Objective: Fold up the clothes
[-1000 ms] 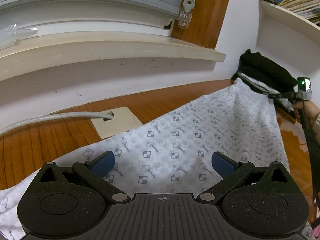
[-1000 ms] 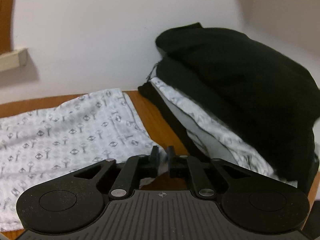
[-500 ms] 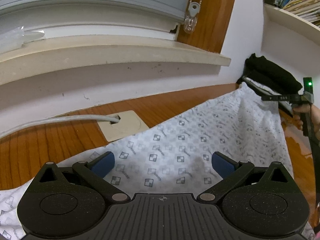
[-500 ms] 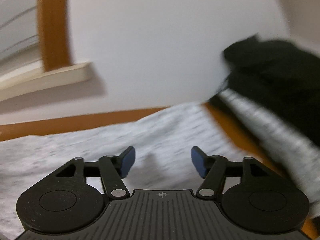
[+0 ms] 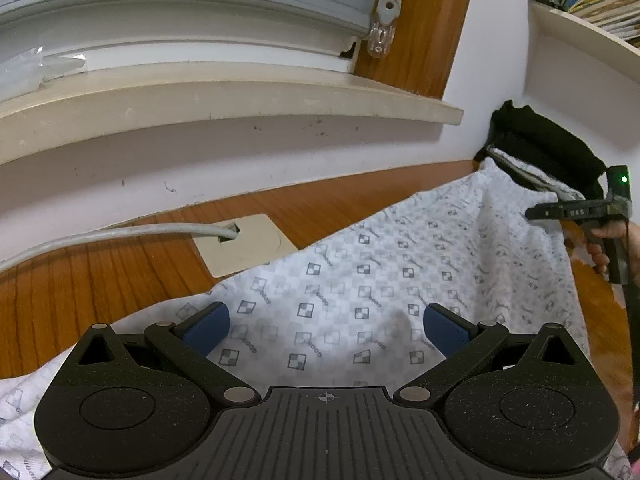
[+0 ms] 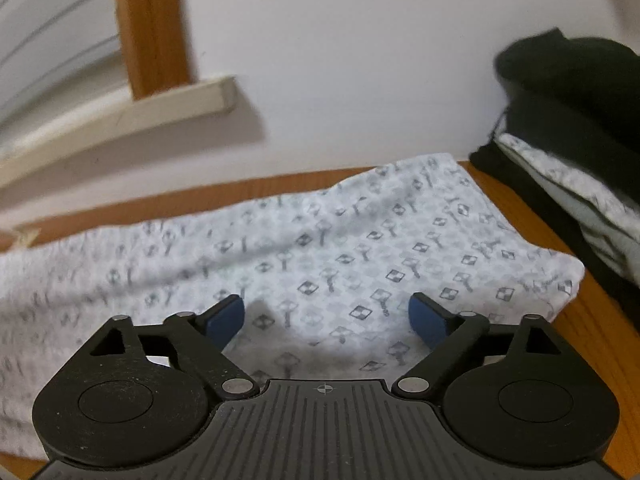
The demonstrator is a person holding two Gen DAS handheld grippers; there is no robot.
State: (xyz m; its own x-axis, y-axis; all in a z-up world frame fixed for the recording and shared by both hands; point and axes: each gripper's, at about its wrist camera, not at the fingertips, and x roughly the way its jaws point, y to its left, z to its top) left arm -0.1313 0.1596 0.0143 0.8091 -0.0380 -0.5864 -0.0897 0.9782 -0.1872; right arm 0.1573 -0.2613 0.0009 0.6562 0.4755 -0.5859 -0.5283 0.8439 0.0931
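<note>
Patterned cloth [image 6: 340, 240] lies flat beneath both claws: left gripper [image 5: 326, 326] wide, empty; right gripper [image 6: 326, 316] opening, nothing pinched. Risk: a careless regrasp could bunch the released corner.

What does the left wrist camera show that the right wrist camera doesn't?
Only the left wrist view shows the grey cable entering the beige floor plate, the blind cord pull, the bookshelf, and the right gripper from outside, held by a hand. Only the right wrist view shows that gripper's blue pads, its jaws opening with nothing pinched. Both show the patterned white cloth, the black clothes pile and the window sill.
</note>
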